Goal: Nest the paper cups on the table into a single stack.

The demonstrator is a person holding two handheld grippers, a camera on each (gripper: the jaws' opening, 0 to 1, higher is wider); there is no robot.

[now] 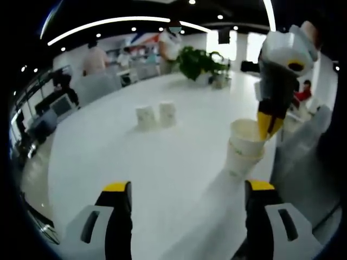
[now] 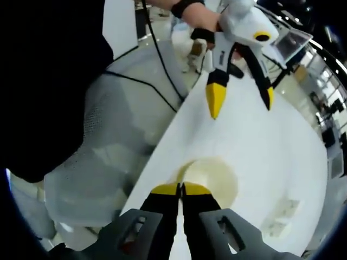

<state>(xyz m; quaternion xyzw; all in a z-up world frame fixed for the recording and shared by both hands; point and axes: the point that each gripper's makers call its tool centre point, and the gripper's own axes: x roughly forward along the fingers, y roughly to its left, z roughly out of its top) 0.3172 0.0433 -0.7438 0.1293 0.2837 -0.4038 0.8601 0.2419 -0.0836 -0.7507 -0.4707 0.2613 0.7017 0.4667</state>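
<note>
Right under the pinched-shut right gripper (image 2: 181, 189) sits the nested stack (image 1: 245, 145), so the wide-open left gripper (image 1: 188, 189) probably fetches the two loose cups (image 1: 155, 116) next.

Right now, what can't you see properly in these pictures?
- Left gripper view: how many cups are in the stack; blurred, and the right tool covers its rim.
- Left gripper view: print on the two far cups; too small.
- Right gripper view: the stack's near rim; hidden by the closed jaws.

No text, label, brand, number or sign can be read anywhere.
</note>
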